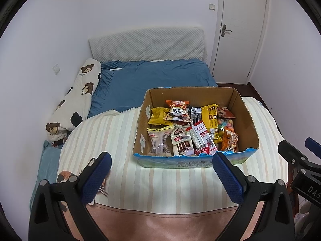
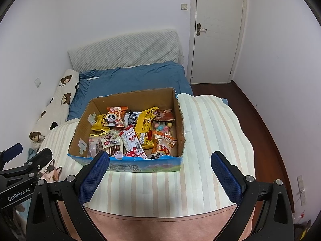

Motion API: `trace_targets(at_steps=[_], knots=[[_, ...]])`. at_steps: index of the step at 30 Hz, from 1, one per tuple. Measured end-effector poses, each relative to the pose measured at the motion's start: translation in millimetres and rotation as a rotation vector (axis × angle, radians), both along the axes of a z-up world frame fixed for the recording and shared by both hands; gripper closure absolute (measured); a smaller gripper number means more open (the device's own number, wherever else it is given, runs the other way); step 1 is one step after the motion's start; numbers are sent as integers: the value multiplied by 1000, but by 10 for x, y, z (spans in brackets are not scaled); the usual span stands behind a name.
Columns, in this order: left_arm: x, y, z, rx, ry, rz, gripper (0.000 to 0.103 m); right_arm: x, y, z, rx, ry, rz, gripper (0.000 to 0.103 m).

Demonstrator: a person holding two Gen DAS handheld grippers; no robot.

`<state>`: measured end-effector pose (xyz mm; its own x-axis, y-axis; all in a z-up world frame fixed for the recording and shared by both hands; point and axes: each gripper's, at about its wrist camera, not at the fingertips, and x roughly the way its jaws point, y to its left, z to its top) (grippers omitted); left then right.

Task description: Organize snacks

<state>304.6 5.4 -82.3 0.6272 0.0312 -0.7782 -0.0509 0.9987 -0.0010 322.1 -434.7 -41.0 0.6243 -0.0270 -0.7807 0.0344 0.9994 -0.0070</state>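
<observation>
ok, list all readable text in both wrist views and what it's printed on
"GenRobot.AI": on the left gripper body, seen in the right wrist view.
"DAS": cut off at the frame edge, on the right gripper body, seen in the left wrist view.
"FRUITYVIC" or similar, partly creased: on the orange mushroom snack pack.
Cardboard box front panel: large Chinese characters, too blurred to read reliably.
Other snack wrappers and the bear pillow: print too small.

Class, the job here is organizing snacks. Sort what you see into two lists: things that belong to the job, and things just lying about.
Belongs to the job:
cardboard box
panda snack packet
yellow packet
sausage stick pack
left claw, open
right claw, open

Just lying about:
bear-print pillow
blue bedsheet
striped blanket
door
</observation>
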Motion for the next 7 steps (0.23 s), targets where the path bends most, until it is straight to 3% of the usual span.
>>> trace_targets(at_steps=[7], knots=[[24, -18, -16, -1, -4, -7, 0, 1, 1, 0, -1, -2, -1, 0]])
